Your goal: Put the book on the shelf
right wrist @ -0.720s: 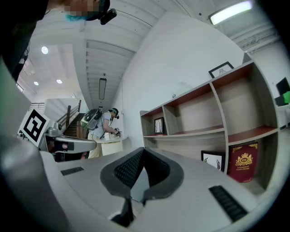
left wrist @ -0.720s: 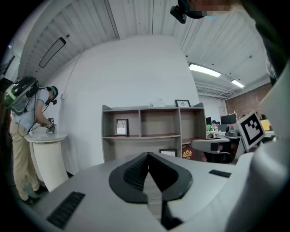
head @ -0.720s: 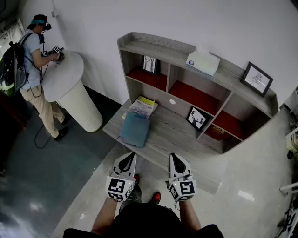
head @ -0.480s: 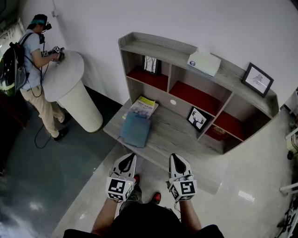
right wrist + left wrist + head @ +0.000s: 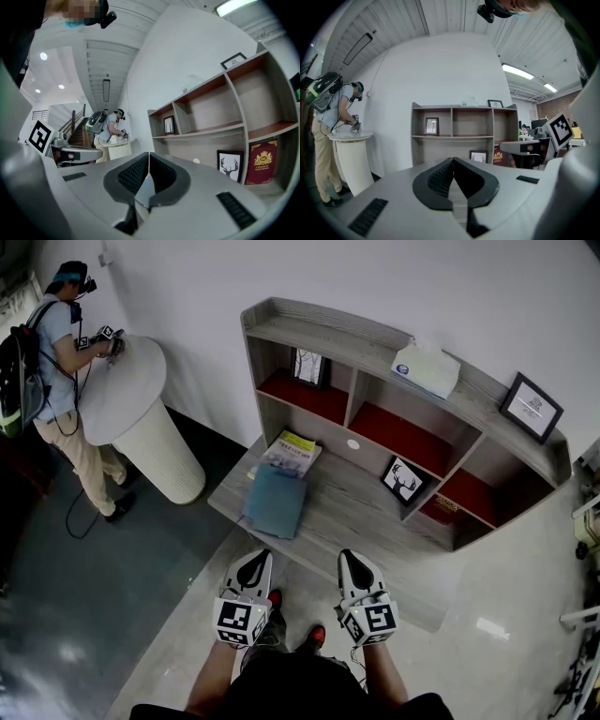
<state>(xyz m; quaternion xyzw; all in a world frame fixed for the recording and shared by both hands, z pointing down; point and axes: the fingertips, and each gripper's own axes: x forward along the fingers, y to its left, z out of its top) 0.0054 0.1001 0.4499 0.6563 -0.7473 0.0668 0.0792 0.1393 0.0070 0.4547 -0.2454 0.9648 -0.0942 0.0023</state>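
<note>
A blue book lies flat at the left end of the grey desk board of the shelf unit. A yellow-and-white book lies just behind it, partly under it. My left gripper and right gripper hover side by side in front of the board's near edge, apart from both books. Both are shut with nothing between the jaws. The left gripper faces the shelf unit. The right gripper looks along the compartments.
A tissue box and a framed picture stand on the shelf top. Another frame is in the upper left compartment, a deer picture on the board, a red book at lower right. A person works at a round white pedestal.
The head view has shifted slightly. Both grippers stay shut in the same place, and the books have not moved.
</note>
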